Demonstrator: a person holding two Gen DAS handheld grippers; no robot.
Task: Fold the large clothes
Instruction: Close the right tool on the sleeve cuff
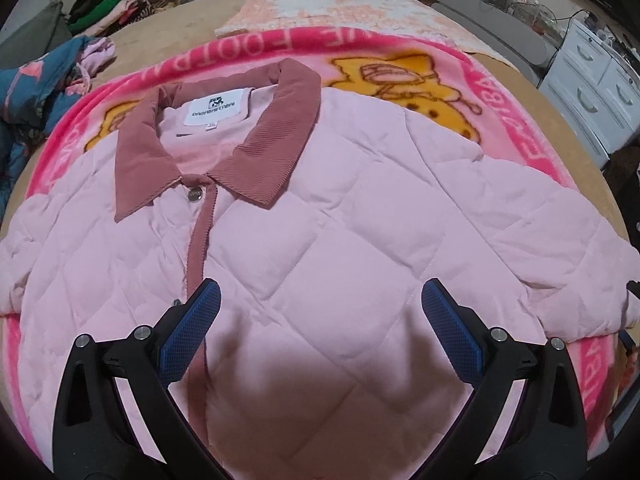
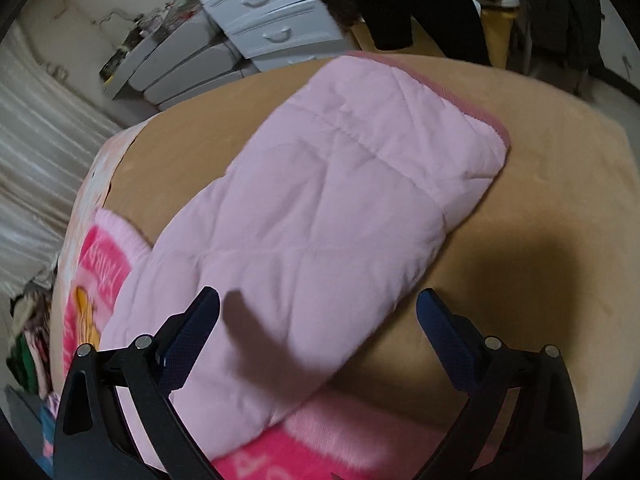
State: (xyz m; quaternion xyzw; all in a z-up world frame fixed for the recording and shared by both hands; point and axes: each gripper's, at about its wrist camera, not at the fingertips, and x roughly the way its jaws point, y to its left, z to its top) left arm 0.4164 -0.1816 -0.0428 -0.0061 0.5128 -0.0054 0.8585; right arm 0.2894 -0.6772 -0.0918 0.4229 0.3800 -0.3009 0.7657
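A pale pink quilted jacket (image 1: pixel 320 216) lies flat, front up, on a bright pink cartoon blanket (image 1: pixel 520 92). Its dusty-rose corduroy collar (image 1: pixel 276 136) and white neck label point away from me. My left gripper (image 1: pixel 318 300) hovers open over the chest panel, just right of the button placket, with nothing between its blue pads. In the right wrist view one sleeve (image 2: pixel 320 200) stretches out across the tan bedcover, its rose-trimmed cuff (image 2: pixel 472 108) at the far end. My right gripper (image 2: pixel 318 308) hangs open above the sleeve's near part, holding nothing.
The tan bed surface (image 2: pixel 520 280) runs past the blanket's edge. A heap of other clothes (image 1: pixel 60 76) sits at the far left. White drawers (image 1: pixel 600 84) and grey furniture stand beyond the bed on the right. Dark garments (image 2: pixel 420 8) hang past the sleeve's cuff.
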